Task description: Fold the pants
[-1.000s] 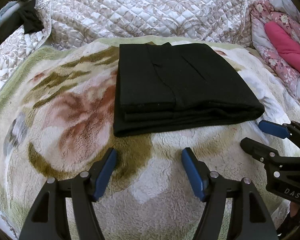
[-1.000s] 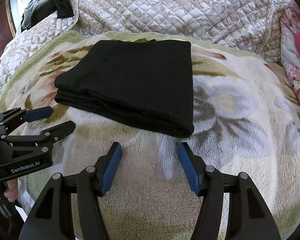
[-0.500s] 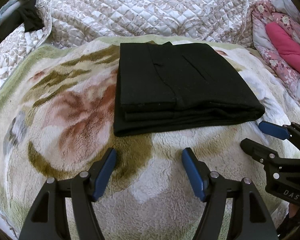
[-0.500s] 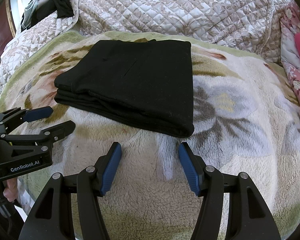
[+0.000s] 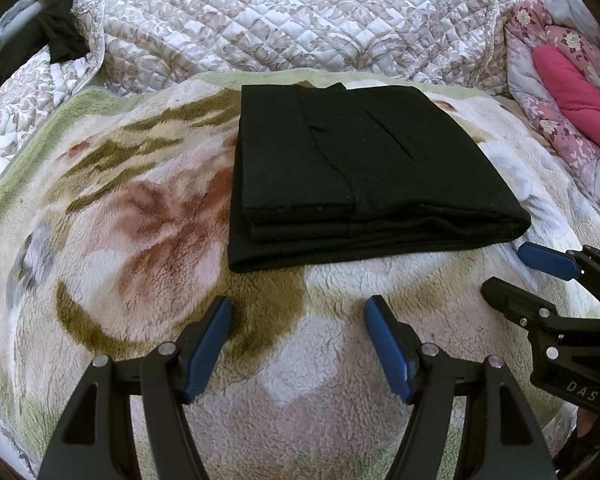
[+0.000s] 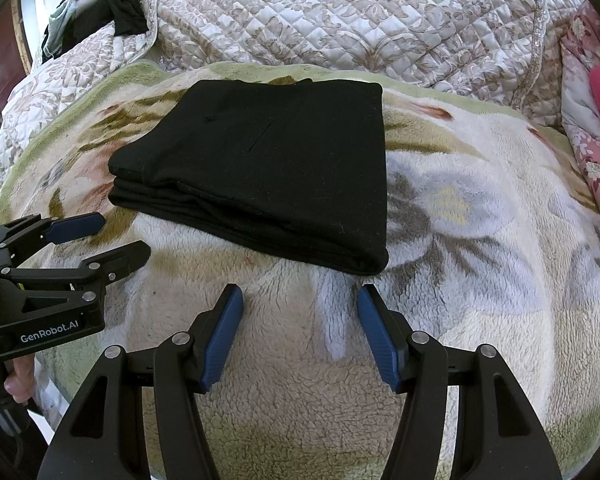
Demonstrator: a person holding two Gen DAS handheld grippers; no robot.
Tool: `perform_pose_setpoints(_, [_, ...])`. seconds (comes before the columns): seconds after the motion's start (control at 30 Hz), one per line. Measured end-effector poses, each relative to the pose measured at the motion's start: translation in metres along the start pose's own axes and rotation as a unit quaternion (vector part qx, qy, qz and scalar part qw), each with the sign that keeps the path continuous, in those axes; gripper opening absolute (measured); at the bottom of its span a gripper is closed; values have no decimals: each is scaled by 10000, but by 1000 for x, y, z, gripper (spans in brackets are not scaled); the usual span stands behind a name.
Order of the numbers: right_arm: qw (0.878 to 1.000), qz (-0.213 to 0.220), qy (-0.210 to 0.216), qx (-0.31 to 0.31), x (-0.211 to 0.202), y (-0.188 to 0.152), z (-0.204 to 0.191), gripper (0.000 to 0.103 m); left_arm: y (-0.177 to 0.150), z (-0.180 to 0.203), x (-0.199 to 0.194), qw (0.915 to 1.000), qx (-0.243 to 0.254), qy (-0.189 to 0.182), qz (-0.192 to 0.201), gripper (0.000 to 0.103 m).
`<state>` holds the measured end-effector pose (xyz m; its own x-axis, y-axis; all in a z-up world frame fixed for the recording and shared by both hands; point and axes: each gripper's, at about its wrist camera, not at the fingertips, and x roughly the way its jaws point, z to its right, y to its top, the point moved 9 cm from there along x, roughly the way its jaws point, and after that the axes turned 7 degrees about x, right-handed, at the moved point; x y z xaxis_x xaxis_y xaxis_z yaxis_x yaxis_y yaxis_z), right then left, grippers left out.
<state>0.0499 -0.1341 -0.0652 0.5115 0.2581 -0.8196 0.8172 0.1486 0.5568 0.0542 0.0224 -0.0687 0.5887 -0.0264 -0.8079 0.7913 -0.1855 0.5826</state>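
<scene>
In the left wrist view the folded black fabric pants (image 5: 364, 176), layered edges toward the camera and long axis across, lie on the floral fleece blanket (image 5: 140, 240) just beyond the spread, empty left gripper (image 5: 298, 320) fingers, while the right wrist view shows them slanting ahead-left of the equally spread right gripper (image 6: 300, 308), lower layers hidden.

Daylight on my bed is bright and even, shadows soft. Both fisheye views bend hard at their black corners. Focus is sharp centrally; the black pants (image 5: 352, 168) lose fold detail.
</scene>
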Motion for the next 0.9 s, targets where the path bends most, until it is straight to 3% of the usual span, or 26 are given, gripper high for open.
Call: perform_pose_setpoints(0.9, [10000,7,-13,-5,0,0,0,61,0,0,0,10000,7,2,-10,72])
